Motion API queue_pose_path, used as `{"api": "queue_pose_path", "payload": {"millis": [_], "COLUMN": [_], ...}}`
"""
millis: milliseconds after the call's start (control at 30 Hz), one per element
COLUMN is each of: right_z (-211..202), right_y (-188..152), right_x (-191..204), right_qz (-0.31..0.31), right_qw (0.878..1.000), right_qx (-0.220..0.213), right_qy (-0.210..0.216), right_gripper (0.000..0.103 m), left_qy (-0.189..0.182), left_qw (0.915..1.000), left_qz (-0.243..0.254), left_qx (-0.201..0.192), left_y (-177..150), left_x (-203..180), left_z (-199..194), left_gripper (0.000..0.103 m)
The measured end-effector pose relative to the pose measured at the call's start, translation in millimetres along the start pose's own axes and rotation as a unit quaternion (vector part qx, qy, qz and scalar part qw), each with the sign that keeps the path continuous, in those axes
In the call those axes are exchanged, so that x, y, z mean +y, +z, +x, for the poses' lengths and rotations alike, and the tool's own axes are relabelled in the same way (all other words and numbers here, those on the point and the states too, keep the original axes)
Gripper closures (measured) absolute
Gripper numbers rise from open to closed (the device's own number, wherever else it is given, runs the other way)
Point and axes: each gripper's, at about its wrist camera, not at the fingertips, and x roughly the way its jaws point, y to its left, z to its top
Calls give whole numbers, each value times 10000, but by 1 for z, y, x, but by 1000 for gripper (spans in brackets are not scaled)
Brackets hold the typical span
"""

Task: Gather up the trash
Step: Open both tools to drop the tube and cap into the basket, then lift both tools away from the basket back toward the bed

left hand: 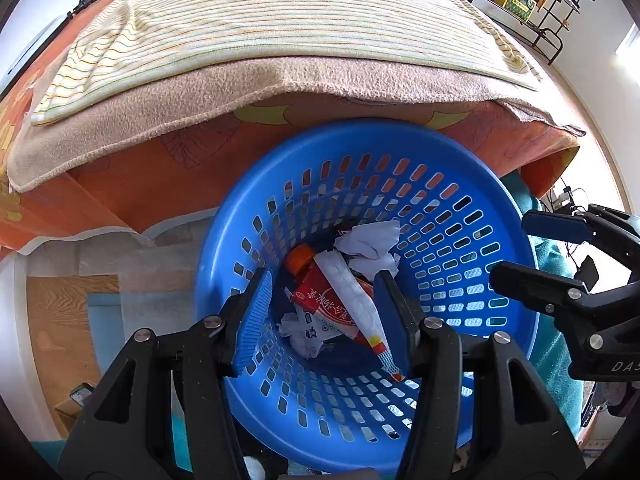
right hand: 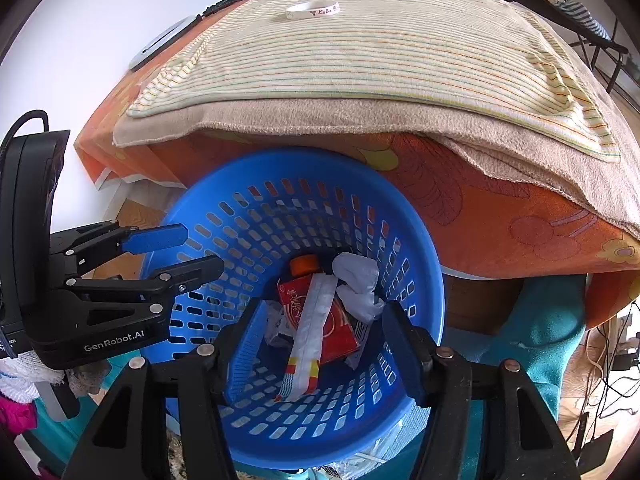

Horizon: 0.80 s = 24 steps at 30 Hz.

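Both tools hover open over the blue basket [left hand: 360, 148], empty-handed, with the trash lying at its bottom.

The left tool [left hand: 324, 320] and the right tool [right hand: 320, 346] each have their fingers spread wide above the basket mouth, gripping nothing; each also shows at the edge of the other's view, fingers apart. Inside the basket lie a red carton [right hand: 340, 328] with an orange cap [right hand: 304, 265], a long white wrapper [right hand: 310, 336] draped across the carton, and crumpled white paper [right hand: 358, 286] just beside them. The basket sits against the front of a desk draped in an orange cloth [right hand: 500, 216], topped by a beige towel [right hand: 320, 120] and a striped cloth [right hand: 360, 56]. A white wristband [right hand: 312, 11] rests on the striped cloth.
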Motion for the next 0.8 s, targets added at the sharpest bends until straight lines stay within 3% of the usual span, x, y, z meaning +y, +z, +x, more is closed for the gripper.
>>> {"api": "queue_pose_path", "payload": {"millis": [267,800], "right_z": [-12,-22], "right_y": [2,6], "right_x": [2,-13], "right_qz": [-58,385], "right_qw": [9996,9972], "right_qx": [-245,-510], "right_qy": [-148,-393], "right_gripper": [19,14], "left_qy": [66,62], "left_qw": [9999,9994], "left_qz": [-53,-192], "left_qx": [-68,-275], "left_y": [-1,3], "left_x": [5,7], "left_z": [-2,-8], "left_gripper": [49,49]}}
